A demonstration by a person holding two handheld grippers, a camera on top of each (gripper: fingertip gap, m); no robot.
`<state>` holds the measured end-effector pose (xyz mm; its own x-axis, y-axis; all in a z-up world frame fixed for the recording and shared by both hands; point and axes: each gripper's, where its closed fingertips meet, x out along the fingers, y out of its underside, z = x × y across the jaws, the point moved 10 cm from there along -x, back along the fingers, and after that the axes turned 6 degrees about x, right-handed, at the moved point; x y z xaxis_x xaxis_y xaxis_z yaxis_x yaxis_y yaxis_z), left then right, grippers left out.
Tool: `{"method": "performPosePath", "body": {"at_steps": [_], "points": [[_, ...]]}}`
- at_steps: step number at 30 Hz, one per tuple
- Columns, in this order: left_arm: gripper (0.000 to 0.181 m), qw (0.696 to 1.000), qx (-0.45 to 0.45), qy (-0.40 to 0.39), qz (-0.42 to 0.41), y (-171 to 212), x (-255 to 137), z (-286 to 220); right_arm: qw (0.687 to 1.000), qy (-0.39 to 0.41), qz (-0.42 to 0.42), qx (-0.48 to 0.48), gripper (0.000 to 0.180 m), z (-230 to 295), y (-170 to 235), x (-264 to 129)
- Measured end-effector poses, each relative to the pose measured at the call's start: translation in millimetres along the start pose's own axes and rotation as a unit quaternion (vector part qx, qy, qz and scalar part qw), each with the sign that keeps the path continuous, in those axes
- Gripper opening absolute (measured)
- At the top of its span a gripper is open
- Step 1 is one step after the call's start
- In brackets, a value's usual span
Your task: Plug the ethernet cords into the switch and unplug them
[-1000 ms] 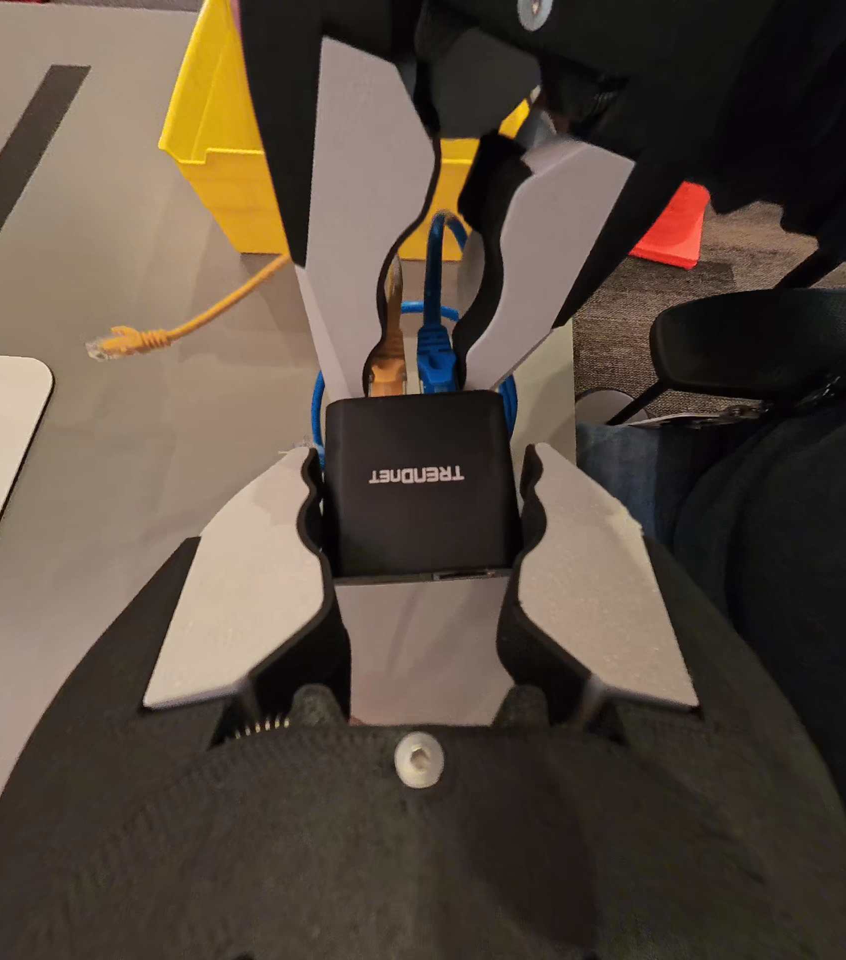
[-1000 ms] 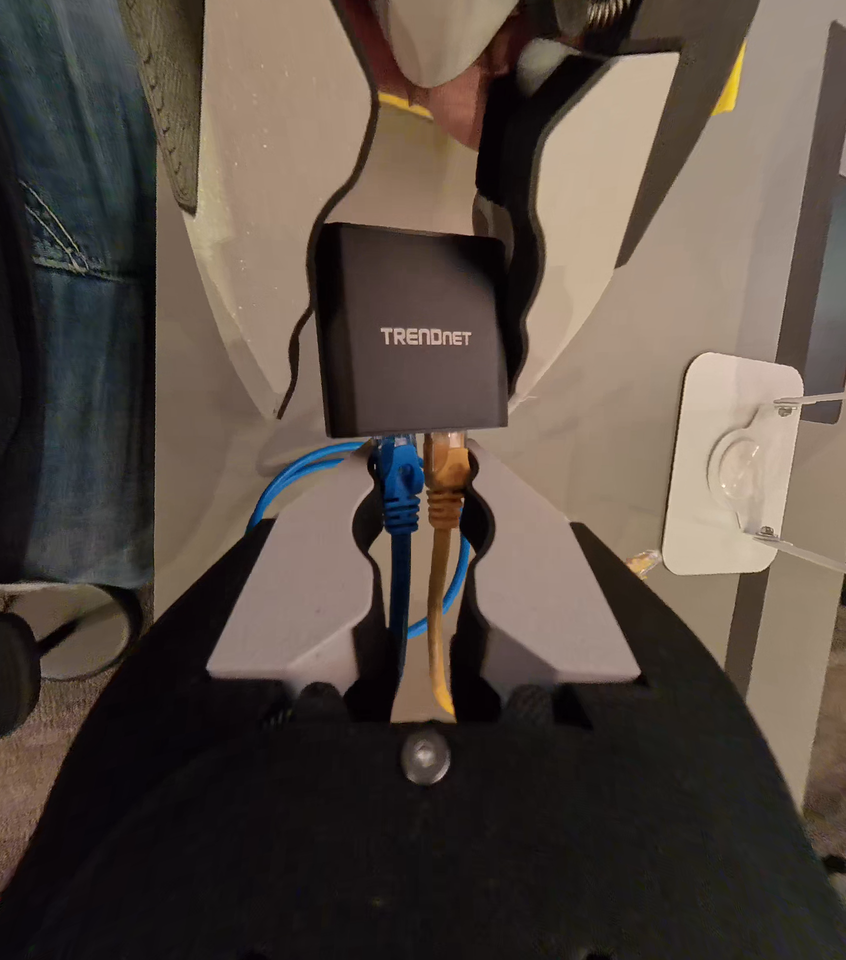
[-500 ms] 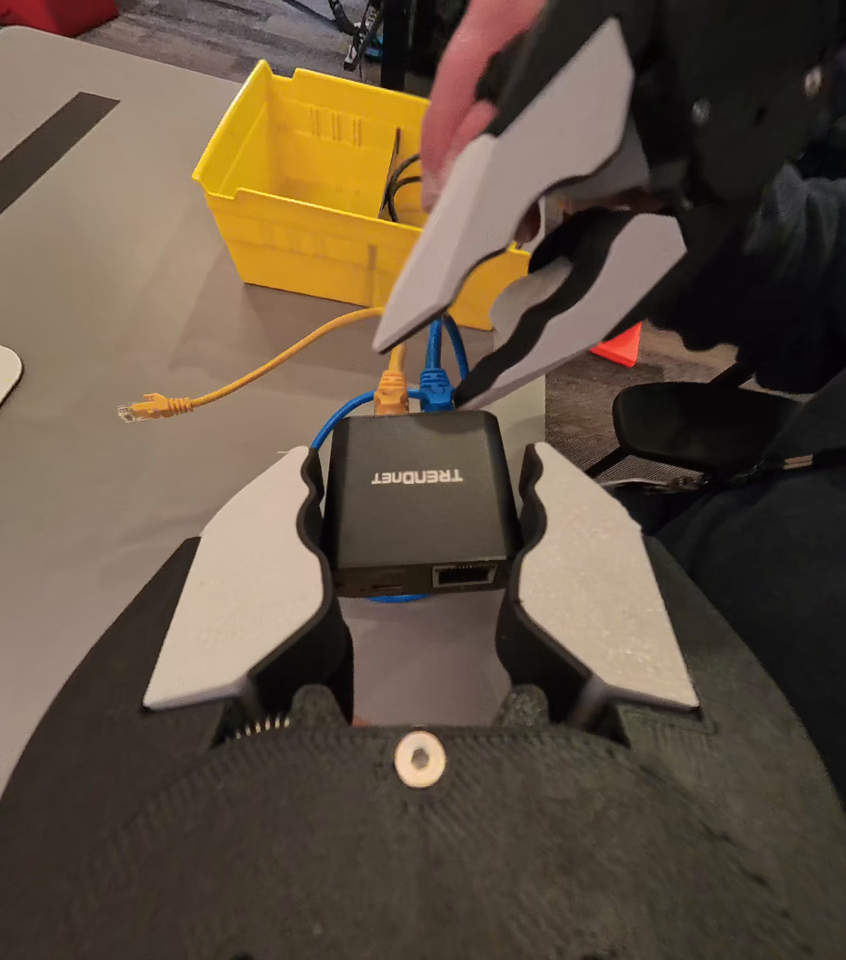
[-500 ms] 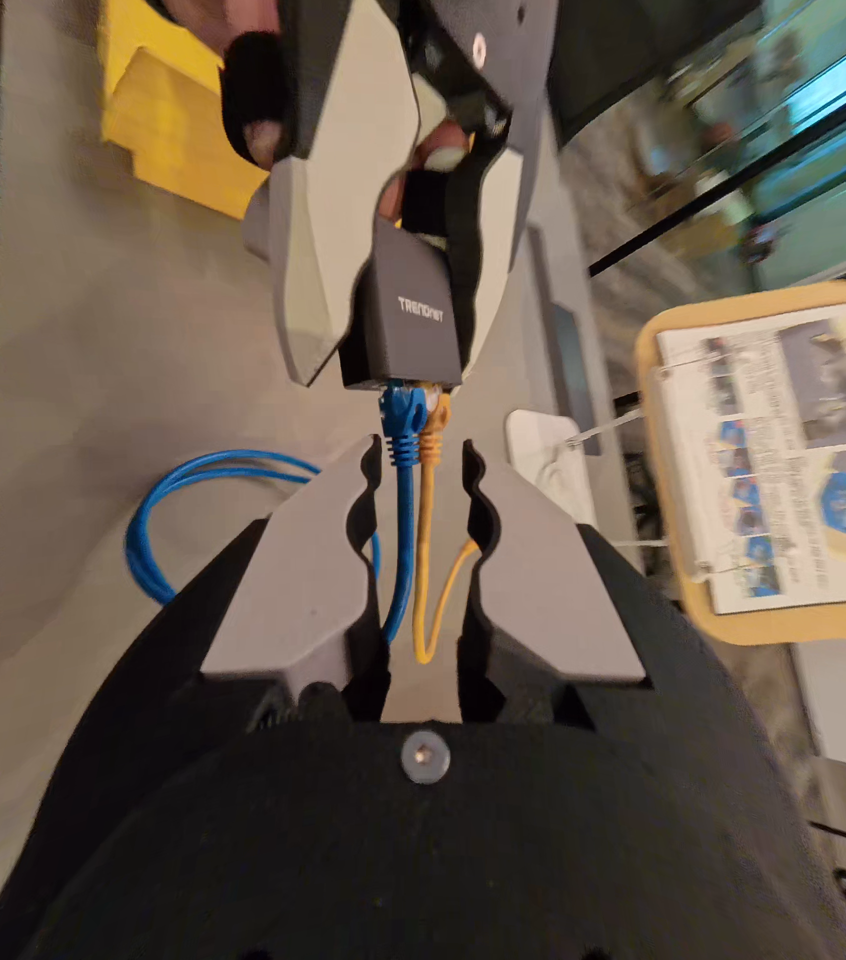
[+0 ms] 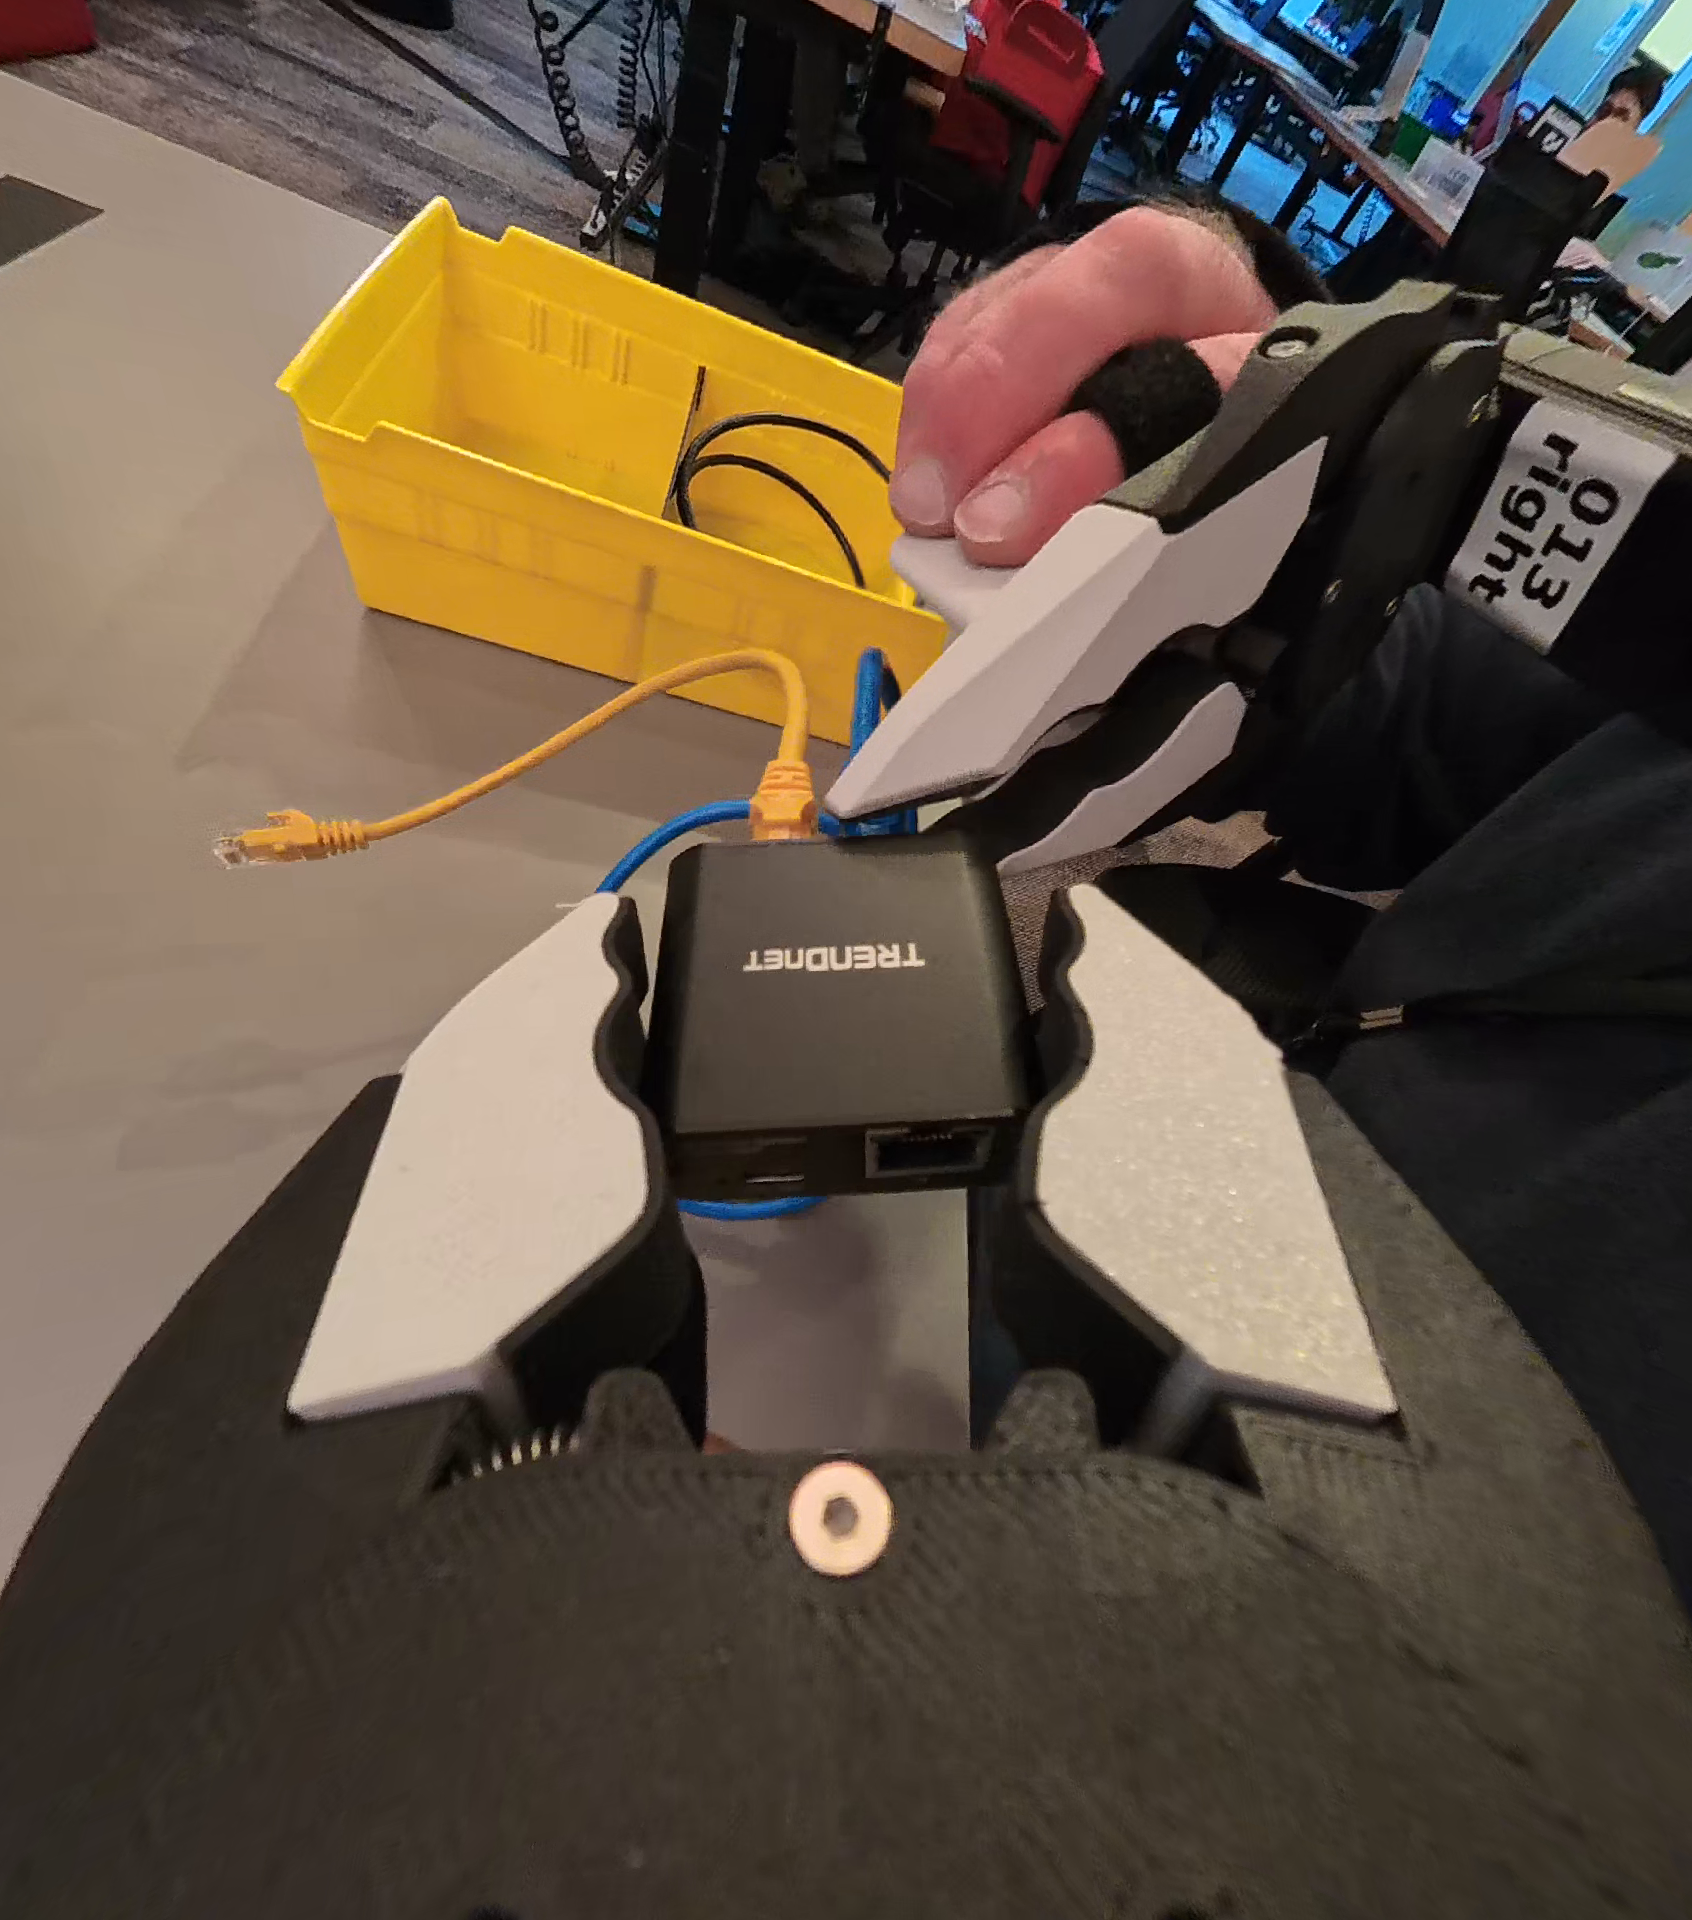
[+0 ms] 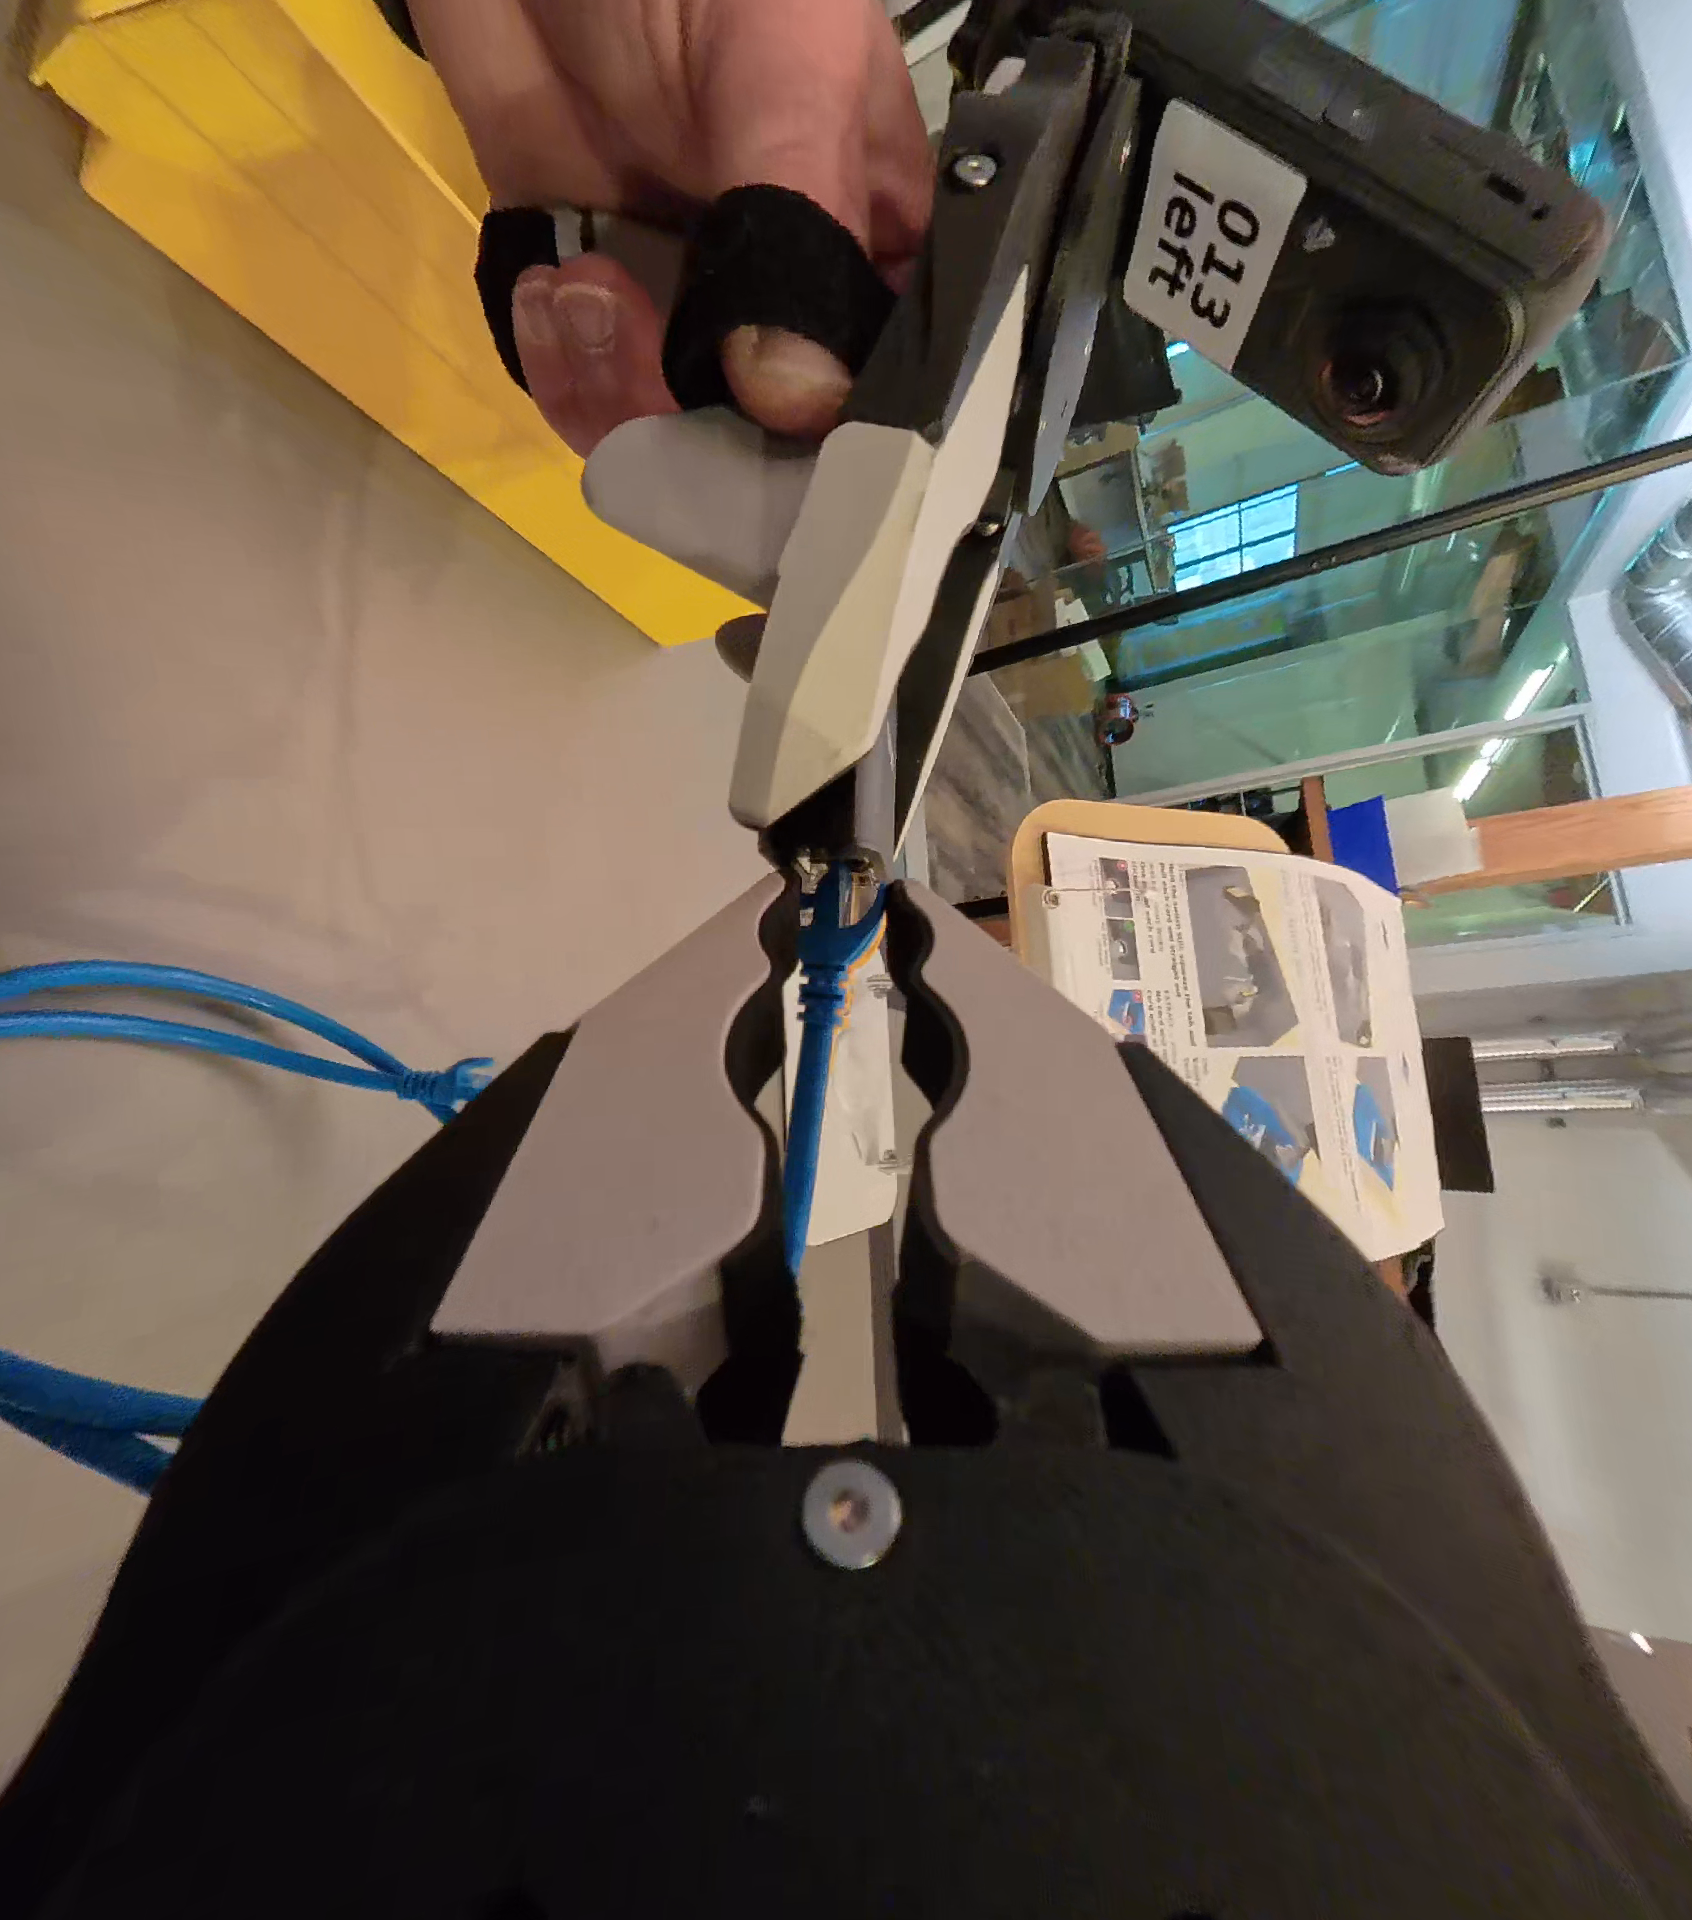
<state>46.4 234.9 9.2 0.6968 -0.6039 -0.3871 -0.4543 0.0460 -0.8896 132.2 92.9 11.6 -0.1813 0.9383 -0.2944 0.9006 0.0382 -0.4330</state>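
My left gripper (image 5: 842, 912) is shut on the black switch (image 5: 837, 1039) and holds it by its two sides above the grey table (image 5: 94, 727). An orange cord (image 5: 782, 800) and a blue cord (image 5: 883, 821) are plugged into the switch's far face. The orange cord's free plug (image 5: 276, 834) lies on the table. My right gripper (image 6: 847, 899), turned on its side, is shut on the blue plug (image 6: 834, 925) right at the switch. It also shows in the left wrist view (image 5: 925, 805), beside the orange plug. The left gripper (image 6: 821, 675) shows edge-on ahead.
A yellow bin (image 5: 509, 520) with a black cable (image 5: 769, 488) stands just behind the switch. The blue cord's loops (image 6: 42, 1029) and its free plug (image 6: 447, 1081) lie on the table. A printed sheet on a wooden board (image 6: 1237, 997) stands to the right. A person's hands hold both grippers. My left and right fingertips are right by each other.
My right gripper has rolled onto its side and its fingers have come together on the blue plug. The left gripper has kept hold of the switch and tilted its view upward.
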Motion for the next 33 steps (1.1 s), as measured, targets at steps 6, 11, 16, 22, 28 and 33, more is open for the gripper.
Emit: {"method": "performPosePath", "body": {"at_steps": [6, 11, 16, 22, 28, 33], "points": [[0.073, 1.0, -0.005, 0.009, 0.0, -0.9, -0.1, -1.0, 0.999, -0.01, 0.006, -0.03, 0.013, -1.6, -3.1, -1.9], [0.073, 1.0, -0.014, 0.021, -0.001, -0.7, 0.8, -1.7, 0.998, -0.034, 0.029, -0.049, 0.011, -1.0, -8.5, -3.5], [0.073, 1.0, -0.021, 0.021, 0.0, 1.3, 2.8, 0.1, 0.995, -0.056, 0.058, -0.062, 0.01, -1.9, -10.6, -1.8], [0.073, 0.998, -0.033, 0.053, -0.016, 5.4, 6.6, 4.0, 0.995, -0.072, 0.056, -0.038, 0.01, -5.6, -8.7, -5.3], [0.073, 0.995, -0.067, 0.026, -0.076, 7.7, -25.3, 28.5, 0.993, -0.057, 0.103, -0.021, 0.01, -18.3, 12.2, -18.5], [0.073, 0.998, -0.012, -0.034, -0.043, -6.5, -33.0, 23.6, 0.995, -0.02, 0.095, 0.024, 0.01, -45.5, 9.8, -35.2]]}}
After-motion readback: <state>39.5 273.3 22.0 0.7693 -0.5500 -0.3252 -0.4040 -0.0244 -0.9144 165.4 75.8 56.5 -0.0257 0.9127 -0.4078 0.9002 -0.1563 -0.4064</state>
